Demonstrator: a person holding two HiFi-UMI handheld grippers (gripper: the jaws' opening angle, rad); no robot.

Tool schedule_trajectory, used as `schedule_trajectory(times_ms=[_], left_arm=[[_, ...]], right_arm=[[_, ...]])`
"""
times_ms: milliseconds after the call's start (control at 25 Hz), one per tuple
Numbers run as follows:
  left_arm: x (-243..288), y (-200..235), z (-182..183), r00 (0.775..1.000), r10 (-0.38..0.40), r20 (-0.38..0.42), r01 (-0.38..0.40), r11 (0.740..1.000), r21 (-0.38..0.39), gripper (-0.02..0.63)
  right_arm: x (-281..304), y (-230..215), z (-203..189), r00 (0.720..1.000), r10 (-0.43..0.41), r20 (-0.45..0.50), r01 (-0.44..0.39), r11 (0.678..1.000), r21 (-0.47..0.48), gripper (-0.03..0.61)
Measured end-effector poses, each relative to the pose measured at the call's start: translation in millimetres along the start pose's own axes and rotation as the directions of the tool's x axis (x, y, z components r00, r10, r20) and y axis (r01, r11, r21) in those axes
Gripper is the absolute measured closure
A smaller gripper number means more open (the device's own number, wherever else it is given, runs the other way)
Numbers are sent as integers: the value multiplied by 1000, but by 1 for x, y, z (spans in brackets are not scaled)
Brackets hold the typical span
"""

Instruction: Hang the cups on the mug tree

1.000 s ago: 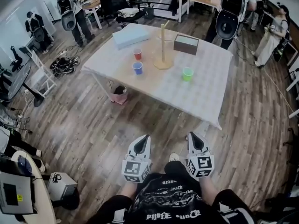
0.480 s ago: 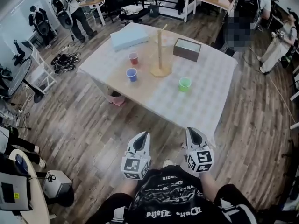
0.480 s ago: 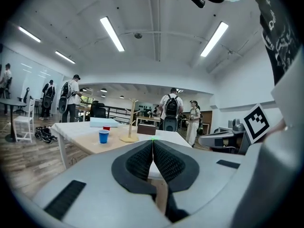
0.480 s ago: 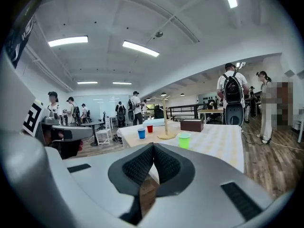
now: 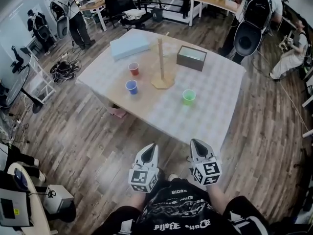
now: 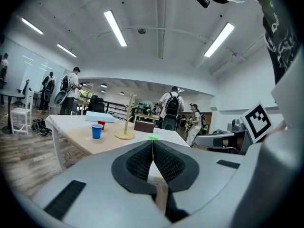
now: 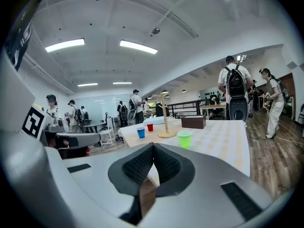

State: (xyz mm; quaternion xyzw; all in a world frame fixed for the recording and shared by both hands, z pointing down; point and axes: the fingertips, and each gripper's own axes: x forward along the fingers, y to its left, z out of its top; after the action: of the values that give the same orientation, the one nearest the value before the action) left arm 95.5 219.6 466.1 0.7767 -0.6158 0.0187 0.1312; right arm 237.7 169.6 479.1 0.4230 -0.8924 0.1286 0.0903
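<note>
A wooden mug tree [image 5: 162, 64] stands upright near the middle of a white-clothed table [image 5: 215, 111]. A red cup [image 5: 133, 68] and a blue cup [image 5: 131, 86] stand to its left, a green cup [image 5: 188, 96] to its right. All three also show in the gripper views: blue cup [image 6: 97, 130], green cup [image 7: 184, 138], mug tree [image 7: 166, 121]. My left gripper [image 5: 151, 148] and right gripper [image 5: 195, 144] hang side by side in front of the table's near corner, well short of the cups. Both are shut with nothing between the pads.
A light blue box [image 5: 128, 47] and a dark open box [image 5: 191, 58] sit at the table's back. A pink bin [image 5: 117, 111] stands under its left edge. Several people with backpacks stand around the room, one [image 5: 250, 21] just behind the table. Desks and cables line the left side.
The table and its cups have drawn nearer and lower in the head view as I walk up to it. Both grippers stay shut and side by side.
</note>
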Motion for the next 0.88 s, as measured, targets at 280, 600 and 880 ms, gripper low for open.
schedule_trajectory(times_ms=[280,600,880], left_arm=[[34,31,0,999,-38,-27,38,999,4,593],[114,92,24,987,-147,-57,147,989,-4,592],[199,152,66,966,-257,-36,259,965,47,592]], right_arm=[[27,-20,2,996,-88,10,86,992,89,569],[94,-47,31,977,-215,1,214,970,113,569],[168,-69,56,944,-329,-1,326,935,141,569]])
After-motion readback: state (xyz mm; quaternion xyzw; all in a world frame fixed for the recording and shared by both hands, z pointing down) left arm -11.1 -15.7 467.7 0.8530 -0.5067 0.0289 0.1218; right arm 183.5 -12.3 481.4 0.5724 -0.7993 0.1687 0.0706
